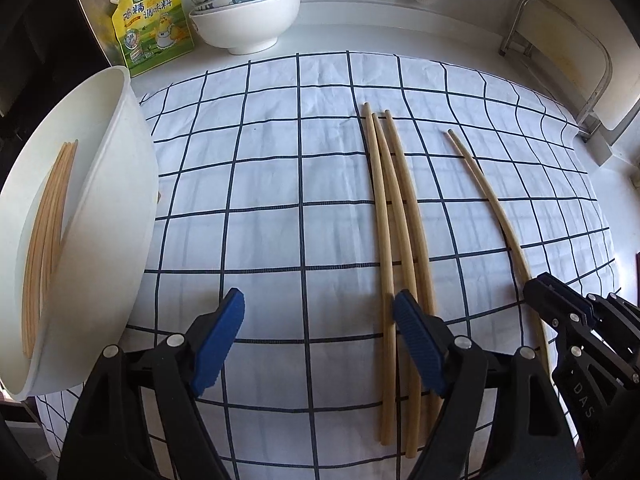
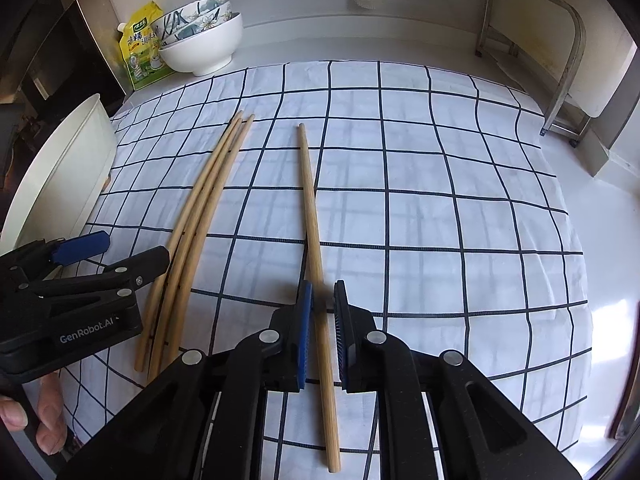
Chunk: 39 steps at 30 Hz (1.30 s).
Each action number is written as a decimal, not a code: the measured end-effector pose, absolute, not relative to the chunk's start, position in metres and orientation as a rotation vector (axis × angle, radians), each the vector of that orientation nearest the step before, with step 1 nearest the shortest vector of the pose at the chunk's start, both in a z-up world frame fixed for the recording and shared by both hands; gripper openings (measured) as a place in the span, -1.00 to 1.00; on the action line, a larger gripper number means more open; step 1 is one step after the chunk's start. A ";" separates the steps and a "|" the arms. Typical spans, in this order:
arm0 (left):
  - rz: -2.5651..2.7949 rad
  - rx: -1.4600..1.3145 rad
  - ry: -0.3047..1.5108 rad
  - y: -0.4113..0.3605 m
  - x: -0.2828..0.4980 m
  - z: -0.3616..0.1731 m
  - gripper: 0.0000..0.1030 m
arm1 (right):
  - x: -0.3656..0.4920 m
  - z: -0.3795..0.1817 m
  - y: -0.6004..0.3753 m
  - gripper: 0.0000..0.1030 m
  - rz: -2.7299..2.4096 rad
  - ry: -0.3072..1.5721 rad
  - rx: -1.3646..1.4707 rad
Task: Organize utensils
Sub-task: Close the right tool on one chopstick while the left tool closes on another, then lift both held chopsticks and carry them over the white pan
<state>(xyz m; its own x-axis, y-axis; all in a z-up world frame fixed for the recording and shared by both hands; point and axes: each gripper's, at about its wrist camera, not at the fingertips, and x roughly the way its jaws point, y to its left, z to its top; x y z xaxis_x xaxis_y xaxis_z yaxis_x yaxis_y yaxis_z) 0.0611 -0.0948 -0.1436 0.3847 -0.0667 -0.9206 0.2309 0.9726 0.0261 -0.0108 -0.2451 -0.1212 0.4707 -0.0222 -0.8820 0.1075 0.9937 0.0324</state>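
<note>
Three wooden chopsticks (image 1: 394,216) lie side by side on the checked cloth (image 1: 280,168); they also show in the right wrist view (image 2: 200,204). A single chopstick (image 2: 314,236) lies apart to their right, also seen in the left wrist view (image 1: 496,204). My right gripper (image 2: 322,304) straddles this single chopstick with jaws narrowly apart, pads close on each side. My left gripper (image 1: 320,312) is wide open and empty, its right finger (image 1: 416,332) over the three chopsticks. A white tub (image 1: 100,216) at the left holds several chopsticks (image 1: 46,240).
Stacked bowls (image 1: 246,4) and a yellow seasoning pouch (image 1: 150,20) stand at the back left. A metal rack (image 2: 560,52) stands at the back right. The cloth's right edge meets bare white counter (image 2: 600,216).
</note>
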 end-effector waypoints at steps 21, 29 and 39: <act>-0.248 0.138 1.150 -0.110 0.066 -0.143 -0.85 | 0.012 -0.126 -0.230 -0.87 -0.042 1.057 -0.022; -0.272 0.101 1.174 -0.096 0.060 -0.130 -0.86 | 0.002 -0.114 -0.231 -0.88 -0.037 1.052 0.046; -0.263 0.035 1.051 -0.043 0.047 -0.060 -0.86 | 0.007 -0.057 -0.192 -0.88 0.027 0.965 0.047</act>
<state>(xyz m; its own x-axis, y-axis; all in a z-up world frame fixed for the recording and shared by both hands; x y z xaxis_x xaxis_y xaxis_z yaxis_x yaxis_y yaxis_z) 0.0466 -0.0429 -0.0603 0.4682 -0.1981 -0.8611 0.2310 0.9681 -0.0971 0.0067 -0.1920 -0.0567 0.5691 0.0445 -0.8211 -0.0023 0.9986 0.0525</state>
